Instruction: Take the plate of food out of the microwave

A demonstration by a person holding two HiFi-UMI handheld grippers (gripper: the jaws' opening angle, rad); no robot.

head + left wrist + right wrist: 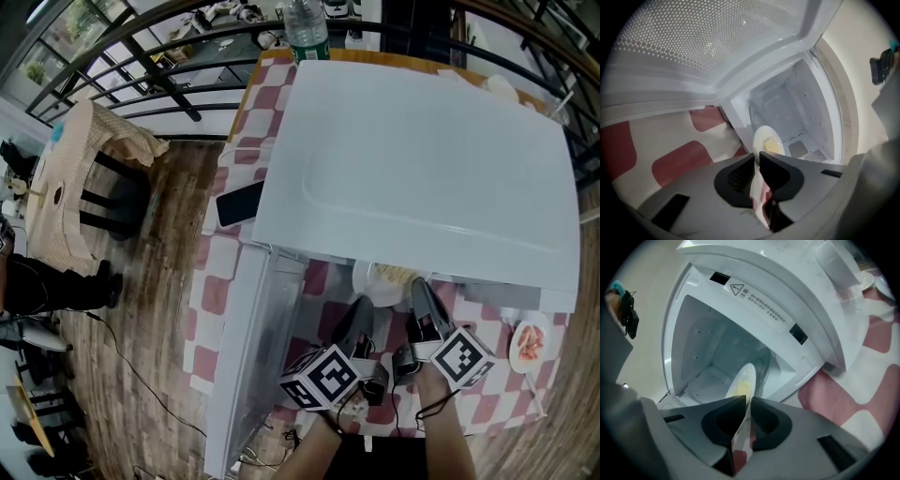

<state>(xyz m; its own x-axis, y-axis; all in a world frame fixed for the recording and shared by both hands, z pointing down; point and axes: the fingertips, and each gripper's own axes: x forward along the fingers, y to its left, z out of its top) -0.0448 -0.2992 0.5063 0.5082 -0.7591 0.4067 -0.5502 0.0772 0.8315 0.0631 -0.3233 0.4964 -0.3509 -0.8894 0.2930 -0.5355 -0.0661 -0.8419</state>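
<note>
Left gripper (757, 158): fingers nearly together, clamped on near rim of plate (768, 140) (yellowish food on it). Right gripper (746, 400): fingers equally narrow, pinching rim on plate's other side, edge running back between them. Plate just ahead of both sets of fingertips, at mouth of microwave (422, 159). Door (248, 356) open, left of left fingers. Checked surface (211, 291) below fingers.

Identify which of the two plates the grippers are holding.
The yellow-food plate at the microwave mouth, clamped by left gripper and right gripper; the reddish-food plate lies apart on the tablecloth.
</note>
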